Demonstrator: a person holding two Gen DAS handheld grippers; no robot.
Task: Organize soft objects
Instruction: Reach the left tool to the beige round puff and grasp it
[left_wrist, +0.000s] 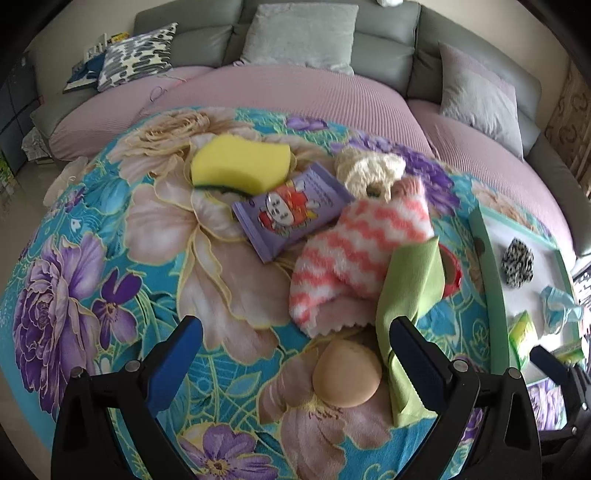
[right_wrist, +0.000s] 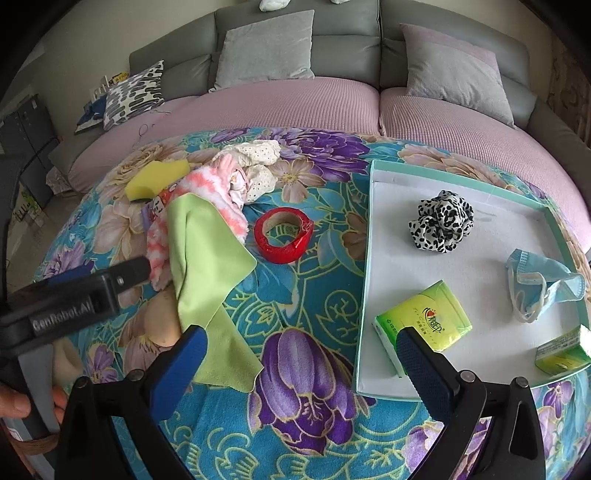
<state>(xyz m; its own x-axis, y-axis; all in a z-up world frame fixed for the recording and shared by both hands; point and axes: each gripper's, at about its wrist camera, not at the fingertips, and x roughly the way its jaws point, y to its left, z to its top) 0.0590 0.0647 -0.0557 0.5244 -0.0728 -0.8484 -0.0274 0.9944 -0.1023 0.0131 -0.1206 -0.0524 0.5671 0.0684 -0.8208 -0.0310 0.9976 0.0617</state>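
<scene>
I am hovering my left gripper (left_wrist: 295, 354) over the pile on the floral blanket (left_wrist: 110, 258), its tongs spread wide apart and clamped on nothing. In the left wrist view the round beige puff (left_wrist: 345, 373) is lying between the blue pads, toward the right one, with the green cloth (left_wrist: 410, 317) running from about 1 o'clock down along the inside of the right pad. I judge the cloth to be the likely next pick: its long axis is lying almost in line with my fingers, so the jaws would be closing across its width.

My right gripper (right_wrist: 299, 362) is also standing open and empty, over bare blanket. From it, the same green cloth (right_wrist: 207, 273) is sitting at 11 o'clock, touching the left pad's tip, while the white tray (right_wrist: 373, 192) is lying at 2 o'clock, already holding the spotted scrunchie (right_wrist: 441, 221), the face mask (right_wrist: 543, 284) and the tissue packs (right_wrist: 424, 321).

The left gripper looks nearer the cloth; the tray lies to its right.
</scene>
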